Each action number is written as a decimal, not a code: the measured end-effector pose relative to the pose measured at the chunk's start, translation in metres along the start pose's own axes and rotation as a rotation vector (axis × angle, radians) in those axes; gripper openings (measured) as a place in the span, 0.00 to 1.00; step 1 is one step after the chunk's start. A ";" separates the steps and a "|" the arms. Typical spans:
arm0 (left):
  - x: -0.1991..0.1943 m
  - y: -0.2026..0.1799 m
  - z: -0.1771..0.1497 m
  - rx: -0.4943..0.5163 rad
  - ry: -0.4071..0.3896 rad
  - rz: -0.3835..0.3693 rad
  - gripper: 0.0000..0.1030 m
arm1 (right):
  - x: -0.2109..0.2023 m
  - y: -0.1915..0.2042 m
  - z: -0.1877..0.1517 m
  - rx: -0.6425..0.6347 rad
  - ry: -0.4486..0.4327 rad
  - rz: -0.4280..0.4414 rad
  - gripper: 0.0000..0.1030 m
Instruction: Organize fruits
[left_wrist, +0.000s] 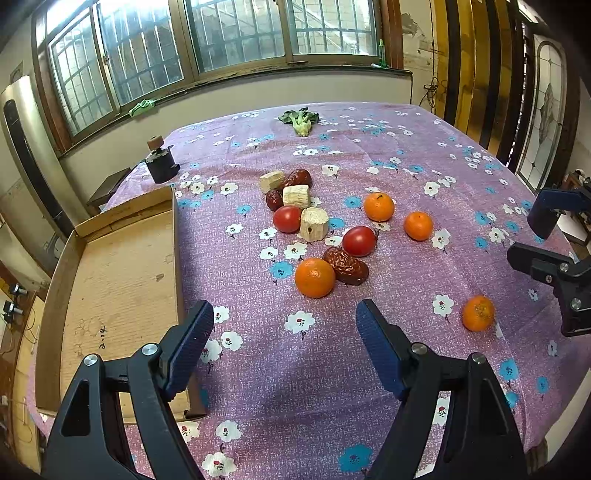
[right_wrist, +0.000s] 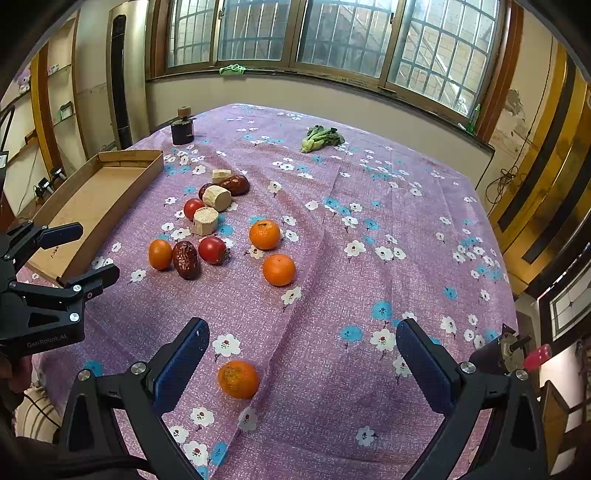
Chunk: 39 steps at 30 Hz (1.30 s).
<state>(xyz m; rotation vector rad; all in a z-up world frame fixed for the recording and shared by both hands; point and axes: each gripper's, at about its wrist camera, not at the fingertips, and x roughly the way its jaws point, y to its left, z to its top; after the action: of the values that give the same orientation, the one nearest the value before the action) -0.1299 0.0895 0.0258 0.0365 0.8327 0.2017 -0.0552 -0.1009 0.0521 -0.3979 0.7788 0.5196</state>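
1. Fruit lies loose on the desk (left_wrist: 424, 147), which wears a purple cloth with flowers: four oranges, two tomatoes, three dates and three pale wood-like chunks.
2. Near the middle, the chunks (left_wrist: 314, 224) crowd together with two dates (left_wrist: 300, 178) and one tomato (left_wrist: 287, 219).
3. Closer to the person, a big date (left_wrist: 346, 266) touches an orange (left_wrist: 314, 277), and a second tomato (left_wrist: 359, 240) sits just beside the date.
4. Two more oranges (left_wrist: 379, 206) (left_wrist: 418, 225) lie to the right of that group, a little apart from each other.
5. The fourth orange (right_wrist: 238, 379) lies alone, near the right gripper (right_wrist: 303, 354) and toward its left finger, touching neither finger.
6. The right gripper's jaws are spread wide and hold nothing.
7. The left gripper (left_wrist: 284, 332) hovers over bare cloth short of the nearest orange; its jaws are released too, empty.
8. A shallow cardboard tray (left_wrist: 110, 277) sits at the desk's left edge, with nothing in it that I can see.
9. A leafy green (left_wrist: 300, 120) lies at the far end, well apart from the fruit.
10. A small dark device (left_wrist: 161, 164) stands at the far left corner.
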 end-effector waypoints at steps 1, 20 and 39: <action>0.000 0.000 0.000 0.001 0.001 0.000 0.77 | -0.001 0.000 0.000 0.001 -0.004 -0.002 0.99; 0.007 0.008 -0.005 -0.025 0.023 -0.047 0.77 | -0.006 0.004 -0.001 -0.017 -0.032 0.090 0.99; 0.065 0.002 0.017 -0.031 0.103 -0.140 0.63 | 0.044 0.022 -0.034 -0.044 0.096 0.301 0.38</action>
<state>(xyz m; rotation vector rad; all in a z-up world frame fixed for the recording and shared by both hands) -0.0755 0.1048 -0.0100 -0.0617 0.9305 0.0855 -0.0605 -0.0883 -0.0057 -0.3502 0.9276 0.8047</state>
